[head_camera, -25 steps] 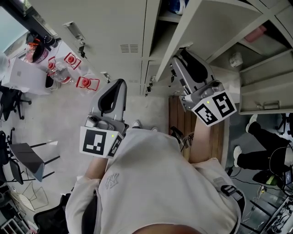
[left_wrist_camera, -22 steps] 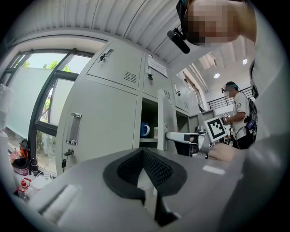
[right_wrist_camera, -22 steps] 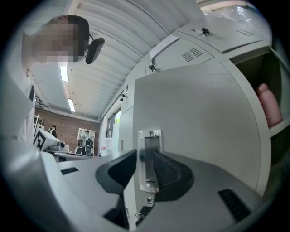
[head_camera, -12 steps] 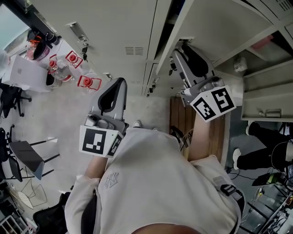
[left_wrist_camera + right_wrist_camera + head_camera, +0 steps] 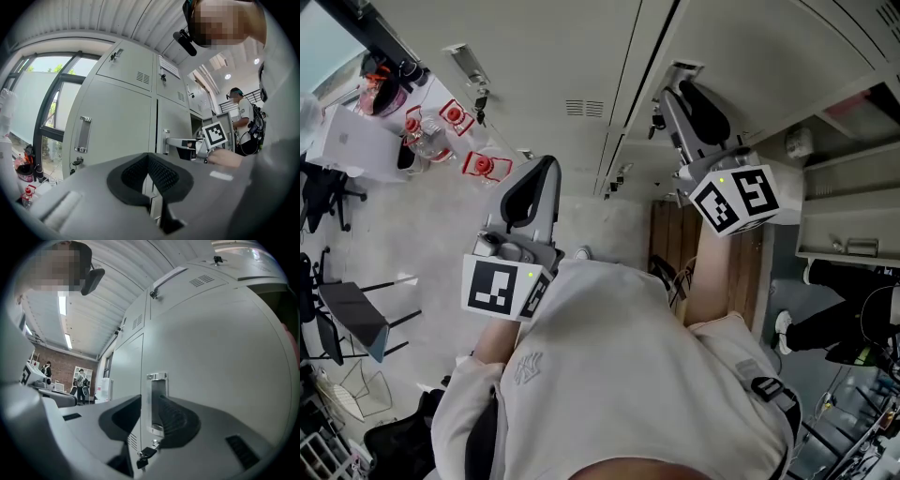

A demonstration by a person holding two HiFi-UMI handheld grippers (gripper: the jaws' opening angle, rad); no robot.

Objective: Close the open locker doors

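Observation:
A row of grey lockers fills the top of the head view. One tall door (image 5: 750, 47) stands partly swung out from the locker front. My right gripper (image 5: 680, 80) rests its tips against this door at the metal handle (image 5: 686, 67). In the right gripper view the handle (image 5: 157, 380) shows through a narrow gap between the jaws of the right gripper (image 5: 149, 404), with a key (image 5: 144, 454) hanging below. My left gripper (image 5: 546, 169) is held away from the lockers, shut and empty. The left gripper (image 5: 149, 161) faces closed doors (image 5: 112, 122).
Right of the door, an open locker shows shelves (image 5: 853, 122) and a lower door with a handle (image 5: 848, 246). A table with red-labelled bottles (image 5: 441, 122) stands at the left, with chairs (image 5: 356, 319) below it. A person's legs (image 5: 839, 323) are at the right.
My right gripper has pushed the tall door further toward the locker front, and the opening beside it has narrowed. The left gripper has barely moved.

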